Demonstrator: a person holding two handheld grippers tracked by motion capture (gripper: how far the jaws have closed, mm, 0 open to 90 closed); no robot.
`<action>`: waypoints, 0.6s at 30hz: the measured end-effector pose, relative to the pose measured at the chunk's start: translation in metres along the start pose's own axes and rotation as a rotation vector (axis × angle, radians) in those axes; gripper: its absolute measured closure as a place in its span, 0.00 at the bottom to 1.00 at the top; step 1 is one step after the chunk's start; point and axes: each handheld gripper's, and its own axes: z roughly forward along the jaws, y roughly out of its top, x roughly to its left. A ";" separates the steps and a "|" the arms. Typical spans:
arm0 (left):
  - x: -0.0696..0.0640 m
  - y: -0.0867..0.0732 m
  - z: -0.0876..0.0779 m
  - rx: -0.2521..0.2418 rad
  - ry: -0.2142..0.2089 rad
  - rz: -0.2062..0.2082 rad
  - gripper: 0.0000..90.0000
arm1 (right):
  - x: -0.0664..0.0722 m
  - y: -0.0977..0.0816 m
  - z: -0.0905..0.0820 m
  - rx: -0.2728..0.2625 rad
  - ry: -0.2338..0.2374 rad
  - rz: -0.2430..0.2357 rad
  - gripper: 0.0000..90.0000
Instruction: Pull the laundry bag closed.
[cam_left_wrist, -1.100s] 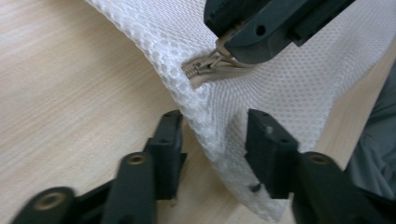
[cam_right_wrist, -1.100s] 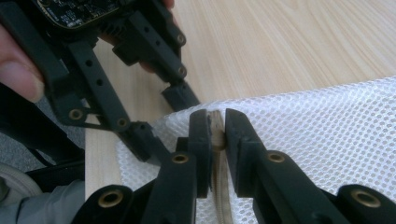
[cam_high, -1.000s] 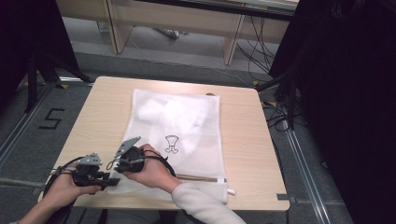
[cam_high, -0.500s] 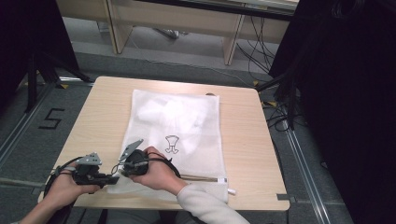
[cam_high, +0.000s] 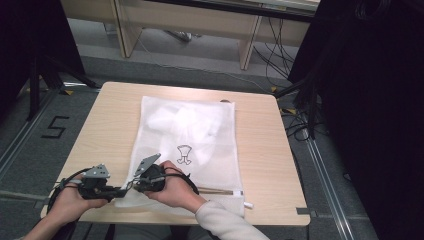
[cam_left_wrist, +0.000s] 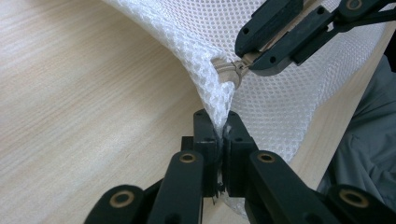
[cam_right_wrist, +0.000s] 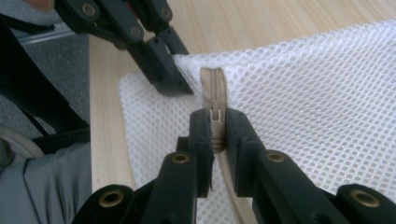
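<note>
Your left gripper (cam_left_wrist: 218, 135) is clamped on the corner of the white mesh laundry bag (cam_high: 192, 135). In the left gripper view, the two black jaws stand pressed together with a fold of mesh pinched between them, and the fabric rises from the jaws in a taut ridge. The jaws have just been closing, and the mesh now sits between them.

Your right gripper (cam_right_wrist: 217, 126) is closed on the beige zipper (cam_right_wrist: 214, 88) of the bag. In the right gripper view, the zipper tape runs straight down between the jaws, and the small metal slider (cam_right_wrist: 215, 115) sits at the top of the gap, held by the pads.

In the high view, the bag lies flat on the wooden table (cam_high: 280, 165), its long side running away from you. The zipper edge lies along the near end, close to the table's near edge. A black printed mark (cam_high: 184, 154) shows on the bag near its middle, and pale contents show through the mesh in the far half.

Both grippers meet at the bag's near left corner, just beside each other. Your left hand (cam_high: 75, 197) rests at the table's near left edge. Your right hand (cam_high: 172, 186) lies across the bag's near end.
</note>
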 end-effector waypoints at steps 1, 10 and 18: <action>0.000 0.000 0.000 0.004 0.001 0.004 0.95 | 0.000 0.000 0.000 0.000 0.000 0.000 0.92; 0.001 0.000 -0.001 -0.008 -0.007 0.009 0.95 | 0.000 -0.005 -0.003 0.007 0.007 0.034 0.92; 0.001 0.000 -0.002 -0.010 -0.009 0.012 0.95 | -0.002 -0.008 -0.003 0.013 0.017 0.021 0.92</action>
